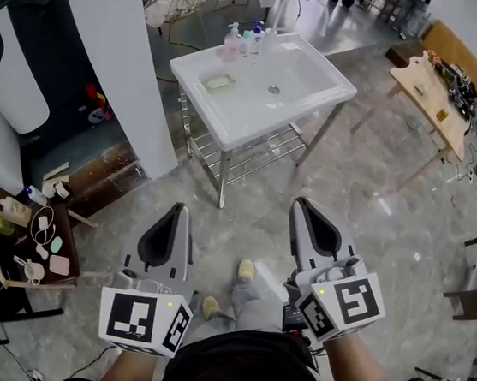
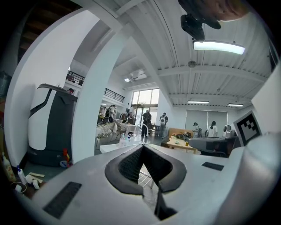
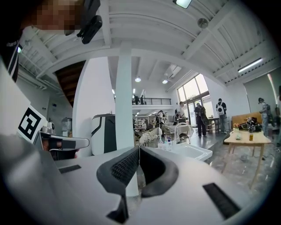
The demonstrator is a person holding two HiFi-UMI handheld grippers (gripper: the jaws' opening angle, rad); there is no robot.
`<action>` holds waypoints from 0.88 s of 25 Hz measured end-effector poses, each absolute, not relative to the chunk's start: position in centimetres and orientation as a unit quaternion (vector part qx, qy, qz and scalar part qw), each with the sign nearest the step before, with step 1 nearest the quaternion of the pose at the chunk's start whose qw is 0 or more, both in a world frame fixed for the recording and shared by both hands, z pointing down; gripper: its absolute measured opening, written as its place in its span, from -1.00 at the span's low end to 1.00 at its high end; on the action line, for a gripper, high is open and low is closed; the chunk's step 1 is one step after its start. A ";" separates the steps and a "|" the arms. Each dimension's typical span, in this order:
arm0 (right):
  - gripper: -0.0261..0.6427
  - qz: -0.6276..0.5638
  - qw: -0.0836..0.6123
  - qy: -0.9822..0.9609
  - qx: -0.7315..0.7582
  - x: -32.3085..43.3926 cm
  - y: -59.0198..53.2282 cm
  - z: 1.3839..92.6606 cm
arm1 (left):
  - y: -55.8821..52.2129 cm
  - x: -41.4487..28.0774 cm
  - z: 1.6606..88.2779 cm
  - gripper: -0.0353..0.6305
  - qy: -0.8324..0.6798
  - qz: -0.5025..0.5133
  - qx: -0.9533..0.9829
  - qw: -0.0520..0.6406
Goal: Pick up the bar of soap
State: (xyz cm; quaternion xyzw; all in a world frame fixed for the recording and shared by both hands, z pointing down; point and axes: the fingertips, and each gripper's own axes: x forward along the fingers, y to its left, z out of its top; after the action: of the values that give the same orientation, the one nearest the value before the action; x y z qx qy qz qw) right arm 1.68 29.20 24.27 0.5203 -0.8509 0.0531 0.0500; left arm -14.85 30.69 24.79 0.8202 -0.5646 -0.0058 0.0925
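Observation:
The bar of soap [image 1: 218, 82] is a pale yellow-green block in a dish on the left rim of the white sink [image 1: 298, 93], far ahead of me in the head view. Bottles [image 1: 232, 40] stand along the sink's back edge. My left gripper [image 1: 180, 210] and right gripper [image 1: 303, 204] are held side by side over the floor, well short of the sink. Both are shut with nothing between the jaws. In the left gripper view its tips [image 2: 142, 147] meet, with the sink's edge [image 2: 107, 147] behind them. The right gripper [image 3: 138, 148] points level toward the sink [image 3: 195, 152].
A white pillar [image 1: 118, 50] stands left of the sink, with a dark machine [image 1: 11, 71] behind it. A low side table [image 1: 69, 270] with small items is at my left, and a wooden table [image 1: 432, 88] at the right. My feet [image 1: 246, 271] are on grey floor.

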 end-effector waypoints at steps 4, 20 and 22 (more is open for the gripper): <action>-0.89 0.052 0.041 -0.854 0.515 2.4 27.0 24.3 | 28.7 -14.1 24.5 -0.88 -0.569 -0.005 0.818 0.084; -0.89 0.074 0.020 -0.858 0.508 9.5 16.4 25.0 | 18.1 -6.7 23.5 -0.88 -0.572 0.016 0.817 0.068; -0.89 0.076 0.019 -0.858 0.508 10.2 15.4 25.1 | 17.1 -5.9 23.6 -0.88 -0.573 0.019 0.817 0.067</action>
State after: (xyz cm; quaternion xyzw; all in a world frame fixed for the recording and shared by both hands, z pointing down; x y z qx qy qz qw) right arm 10.24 15.44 25.14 0.5078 -0.8579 0.0757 0.0190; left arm -5.92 17.09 23.58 0.8168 -0.5727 0.0192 0.0670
